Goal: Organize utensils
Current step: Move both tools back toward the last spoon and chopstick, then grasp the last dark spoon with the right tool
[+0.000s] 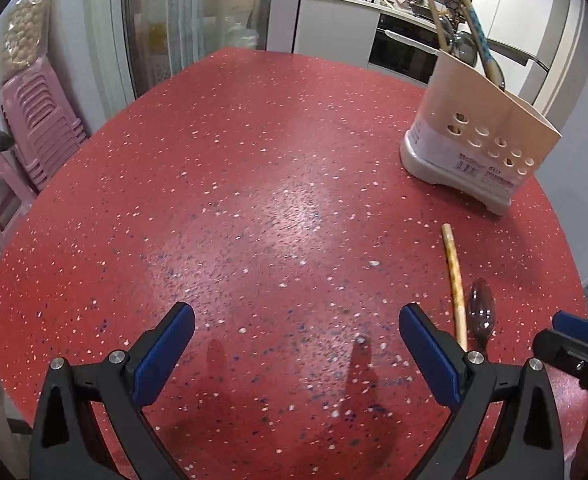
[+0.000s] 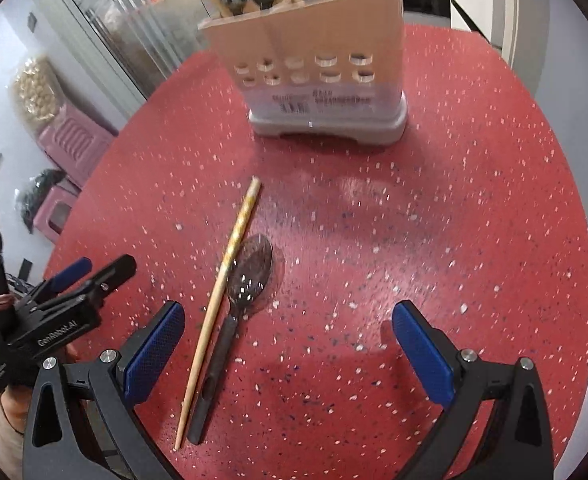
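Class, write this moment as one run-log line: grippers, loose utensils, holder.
left gripper: open, empty | right gripper: open, empty | chopstick and spoon: touching on table | utensil holder: upright, part-filled

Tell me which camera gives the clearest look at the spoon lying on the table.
The right wrist view. There the spoon lies whole, bowl to handle end, beside the chopstick on the red table. The left wrist view shows only its bowl; the handle is cut off by the left tool's finger.
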`<state>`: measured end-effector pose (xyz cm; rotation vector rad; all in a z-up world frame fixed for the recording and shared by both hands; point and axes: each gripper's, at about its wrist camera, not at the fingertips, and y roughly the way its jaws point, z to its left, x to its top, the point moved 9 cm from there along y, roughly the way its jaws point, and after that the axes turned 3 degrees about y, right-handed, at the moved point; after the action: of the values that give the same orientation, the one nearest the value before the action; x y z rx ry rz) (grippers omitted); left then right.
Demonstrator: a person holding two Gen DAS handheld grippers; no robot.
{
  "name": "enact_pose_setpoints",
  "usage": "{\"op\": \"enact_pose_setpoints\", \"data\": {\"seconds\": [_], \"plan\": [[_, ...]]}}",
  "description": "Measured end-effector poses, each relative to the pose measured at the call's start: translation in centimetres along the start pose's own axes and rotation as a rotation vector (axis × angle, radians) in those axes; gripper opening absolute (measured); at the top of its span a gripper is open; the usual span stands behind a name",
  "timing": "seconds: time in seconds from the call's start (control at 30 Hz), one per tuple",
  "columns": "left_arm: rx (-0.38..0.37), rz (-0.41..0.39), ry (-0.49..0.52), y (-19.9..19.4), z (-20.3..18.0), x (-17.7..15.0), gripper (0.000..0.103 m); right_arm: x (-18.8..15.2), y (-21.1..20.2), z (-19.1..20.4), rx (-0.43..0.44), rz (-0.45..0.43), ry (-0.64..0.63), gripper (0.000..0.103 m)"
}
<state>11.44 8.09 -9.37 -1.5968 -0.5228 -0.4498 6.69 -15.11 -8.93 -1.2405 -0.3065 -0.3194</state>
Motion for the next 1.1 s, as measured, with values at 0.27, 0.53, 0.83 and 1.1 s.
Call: {"op": "enact_pose_setpoints", "data": {"seconds": [0.27, 0.53, 0.83, 1.1], "plan": [[0.007, -0.004, -0.011, -0.1, 0.6, -0.6, 0.103, -1.5, 1.9, 0.5, -0.086, 0.083, 0.008, 0.096], [0.001, -0.009, -0.019, -0.4, 1.0, -0.8, 0.103, -1.4, 3.0, 2.2, -0.157, 0.093, -0.045, 0.074], [-0.004, -0.009, -0.007, -0.7, 1.0, -1.0, 0.103, -1.5, 3.8, 4.2, -0.239, 0.087, -0.155, 0.056], [-0.022, 0.008, 0.031, -0.7, -0.7, -0.8, 0.103, -1.6, 2.8, 3.6, -0.189, 0.063, -0.169, 0.012]]}}
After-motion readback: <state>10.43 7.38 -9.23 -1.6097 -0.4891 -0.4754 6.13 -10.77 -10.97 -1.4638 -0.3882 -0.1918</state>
